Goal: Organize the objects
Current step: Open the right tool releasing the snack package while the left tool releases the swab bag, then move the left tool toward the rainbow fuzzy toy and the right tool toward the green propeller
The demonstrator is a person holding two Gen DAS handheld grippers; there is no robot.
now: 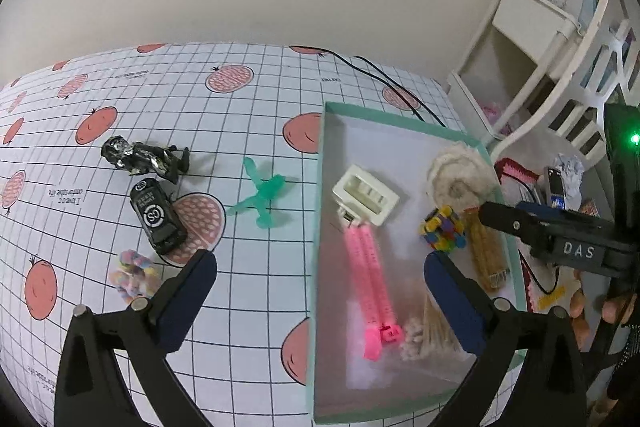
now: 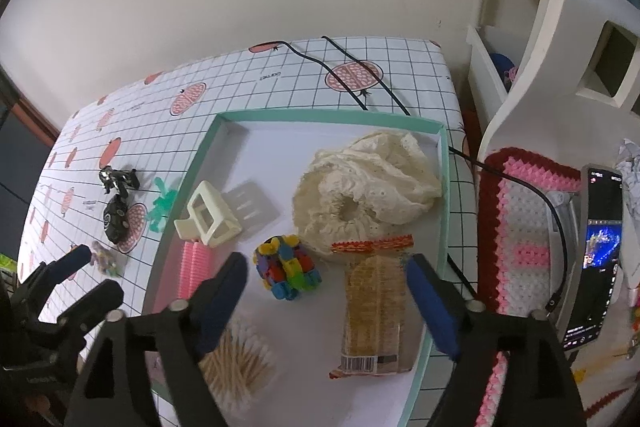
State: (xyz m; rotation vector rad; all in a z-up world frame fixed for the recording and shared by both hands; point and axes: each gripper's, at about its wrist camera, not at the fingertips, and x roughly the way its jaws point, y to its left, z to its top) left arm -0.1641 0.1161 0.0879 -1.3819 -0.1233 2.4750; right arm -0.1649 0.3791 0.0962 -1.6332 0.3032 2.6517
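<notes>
Left gripper (image 1: 320, 279) and right gripper (image 2: 326, 283) both gape wide, empty, above the teal box (image 2: 444, 163)

A shallow tray (image 2: 208, 155) sits on the right half of the table (image 2: 400, 67), its far rim near two cables (image 2: 340, 67) that trail across the table's back edge. Inside, a lace scrunchie (image 2: 360, 187) fills the far right corner; a hair claw (image 2: 208, 219) lies at the left wall, overlapping a comb (image 2: 194, 267) just in front of it. A block toy (image 2: 288, 267) rests mid-tray, a wrapped snack (image 2: 372, 319) to its right, cotton swabs (image 2: 236, 359) at the near left. Left of the tray, on the table: a plastic figure (image 1: 264, 195), a toy car (image 1: 158, 215), a small robot figure (image 1: 140, 155) behind it, a fuzzy hair tie (image 1: 134, 275) nearest. A phone (image 2: 596, 259) stands beyond the table's right edge.
</notes>
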